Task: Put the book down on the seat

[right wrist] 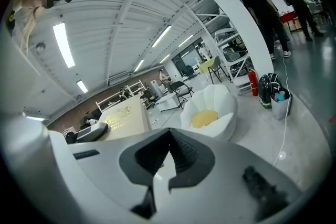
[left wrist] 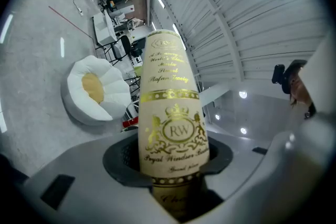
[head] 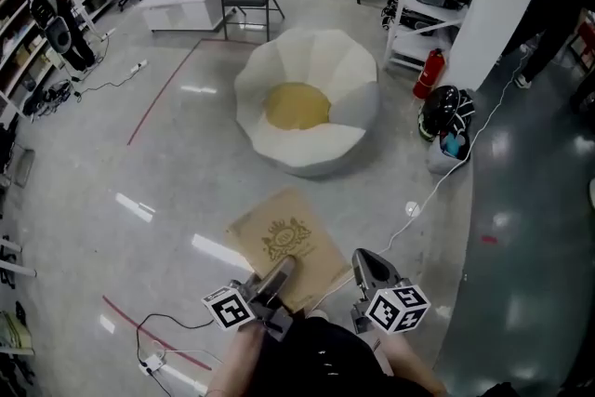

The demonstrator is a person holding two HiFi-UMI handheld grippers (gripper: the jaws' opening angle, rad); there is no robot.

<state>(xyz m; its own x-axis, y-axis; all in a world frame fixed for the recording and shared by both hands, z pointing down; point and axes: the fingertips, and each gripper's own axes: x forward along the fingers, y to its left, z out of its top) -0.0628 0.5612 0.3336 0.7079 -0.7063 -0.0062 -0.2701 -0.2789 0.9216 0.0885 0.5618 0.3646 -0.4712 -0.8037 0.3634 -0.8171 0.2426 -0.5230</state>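
Two grippers sit low in my head view, the left gripper holding the book over the floor, well short of the seat. My left gripper view shows its jaws clamped on the book. My right gripper view shows the right gripper closed and empty.

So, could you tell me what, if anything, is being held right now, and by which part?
The left gripper holds the tan book by its near edge. The right gripper holds nothing, and its jaws are together.
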